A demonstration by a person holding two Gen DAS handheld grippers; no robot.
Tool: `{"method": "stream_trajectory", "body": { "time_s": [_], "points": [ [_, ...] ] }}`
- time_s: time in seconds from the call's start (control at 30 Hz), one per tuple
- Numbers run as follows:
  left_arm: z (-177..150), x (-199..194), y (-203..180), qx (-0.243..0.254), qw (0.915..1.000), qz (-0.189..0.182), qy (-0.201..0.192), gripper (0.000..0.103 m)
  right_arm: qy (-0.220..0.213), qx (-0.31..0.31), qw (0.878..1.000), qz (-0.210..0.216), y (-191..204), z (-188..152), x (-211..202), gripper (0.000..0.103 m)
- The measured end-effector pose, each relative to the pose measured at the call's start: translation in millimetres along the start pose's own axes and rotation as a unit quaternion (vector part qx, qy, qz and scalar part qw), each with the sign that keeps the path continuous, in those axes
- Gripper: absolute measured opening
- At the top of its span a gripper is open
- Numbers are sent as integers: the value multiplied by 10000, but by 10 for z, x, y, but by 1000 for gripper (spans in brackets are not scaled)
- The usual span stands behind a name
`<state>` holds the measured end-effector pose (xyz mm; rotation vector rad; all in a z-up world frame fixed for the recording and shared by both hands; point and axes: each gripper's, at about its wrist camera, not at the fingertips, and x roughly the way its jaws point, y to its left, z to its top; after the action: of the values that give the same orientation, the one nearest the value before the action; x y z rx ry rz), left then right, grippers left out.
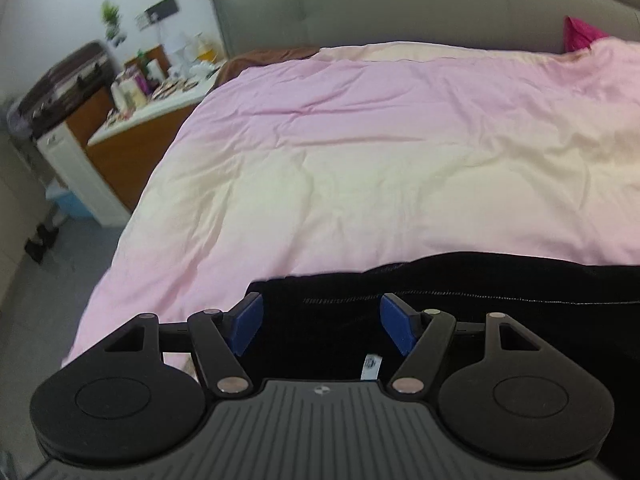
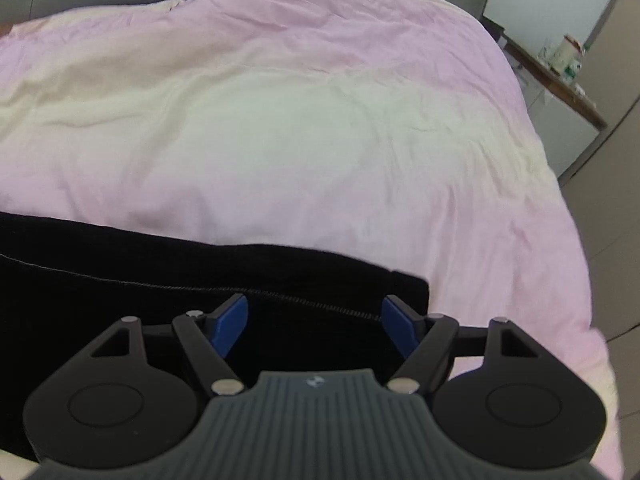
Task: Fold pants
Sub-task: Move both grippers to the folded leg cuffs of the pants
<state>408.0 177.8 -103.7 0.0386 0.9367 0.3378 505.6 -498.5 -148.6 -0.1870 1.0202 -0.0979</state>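
Observation:
Black pants (image 1: 460,284) lie flat across the near edge of the bed, on a pink and cream duvet (image 1: 360,152). In the left wrist view my left gripper (image 1: 321,324) is open, its blue pads (image 1: 246,326) spread over the left end of the pants, where a white label (image 1: 370,366) shows. In the right wrist view the pants (image 2: 160,268) stretch to the left with a stitched seam, and my right gripper (image 2: 314,324) is open above their right end. Neither gripper holds cloth.
A grey padded headboard (image 1: 400,4) runs along the far side of the bed. A cluttered wooden side table (image 1: 148,112) stands left of the bed. A magenta cushion (image 1: 580,32) lies at the far right. A white cabinet (image 2: 560,92) stands right of the bed.

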Motion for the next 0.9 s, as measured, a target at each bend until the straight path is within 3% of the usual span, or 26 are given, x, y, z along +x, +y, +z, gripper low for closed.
{"method": "stream_trajectory", "body": {
  "time_s": [0.13,0.27,0.43,0.6,0.7,0.83,0.9],
  "points": [
    [-436,-129,629,-1342,9907,-166,124,79,3,1268,9903,565,-235,-470,-208,71],
    [-902,-93,952,-2111,9768,-57,347,79,-67,2334,9680,922,-441,-951,-323,70],
    [-1377,116,1201,-3275,9408,-624,608,79,-106,3518,9282,1203,-700,-1460,-394,67],
    [-1608,361,1232,-4285,8914,-1338,623,78,-332,4779,8664,1408,-995,-1758,-313,67],
    [-1625,492,1140,-4386,8847,-1462,599,78,-429,4996,8544,1363,-1026,-1746,-151,64],
    [-1623,653,1049,-4483,8786,-1549,564,74,-506,5509,8193,1509,-1084,-1773,158,60],
    [-1629,730,1018,-4560,8742,-1570,568,74,-439,5668,8090,1497,-1102,-1772,320,61]
  ]
}}
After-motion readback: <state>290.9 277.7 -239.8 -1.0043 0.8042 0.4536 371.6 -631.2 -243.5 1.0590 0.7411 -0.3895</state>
